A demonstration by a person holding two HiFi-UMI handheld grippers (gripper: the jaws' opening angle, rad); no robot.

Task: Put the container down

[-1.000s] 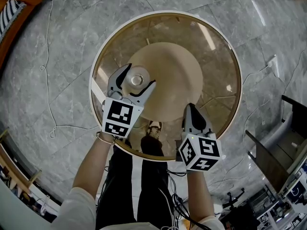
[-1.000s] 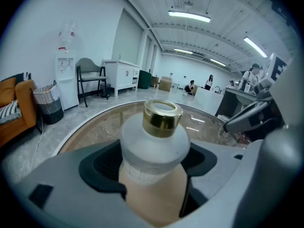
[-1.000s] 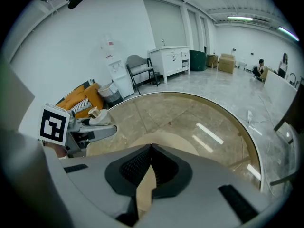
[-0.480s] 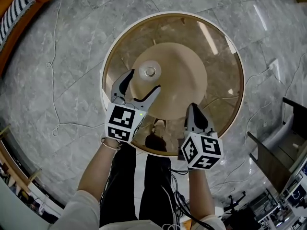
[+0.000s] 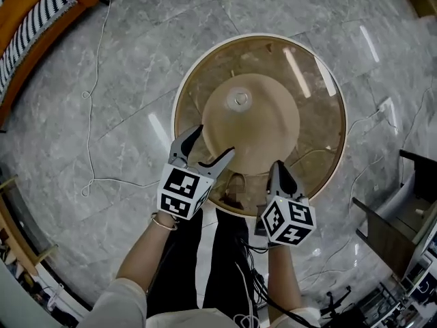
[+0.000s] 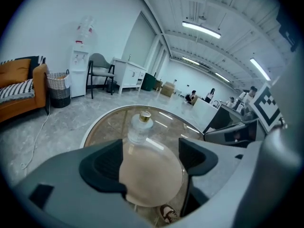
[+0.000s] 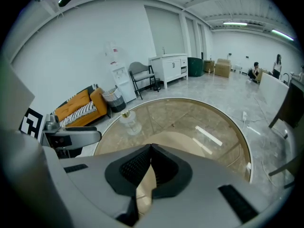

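Observation:
The container (image 5: 240,100), a small clear jar with a gold cap, stands upright on the round glass table (image 5: 328,87), over its tan cone-shaped base (image 5: 270,132). My left gripper (image 5: 214,142) hangs over the table's near left edge, short of the jar, jaws wide open and empty. In the left gripper view the container (image 6: 140,126) stands free beyond the open left gripper (image 6: 152,156). My right gripper (image 5: 278,165) is shut and empty at the table's near edge. The right gripper view shows the shut right gripper (image 7: 151,150), with the container (image 7: 127,120) far to its left.
An orange sofa with a striped cushion (image 5: 31,19) stands at the far left. A thin cable (image 5: 92,115) trails over the marble floor. Dark furniture (image 5: 403,203) sits at the right. A water dispenser (image 6: 80,70) and a chair (image 6: 99,70) stand by the wall.
My left gripper had its jaws round the container a second ago. It has since drawn back toward me, leaving the container standing on the table. The right gripper stayed shut.

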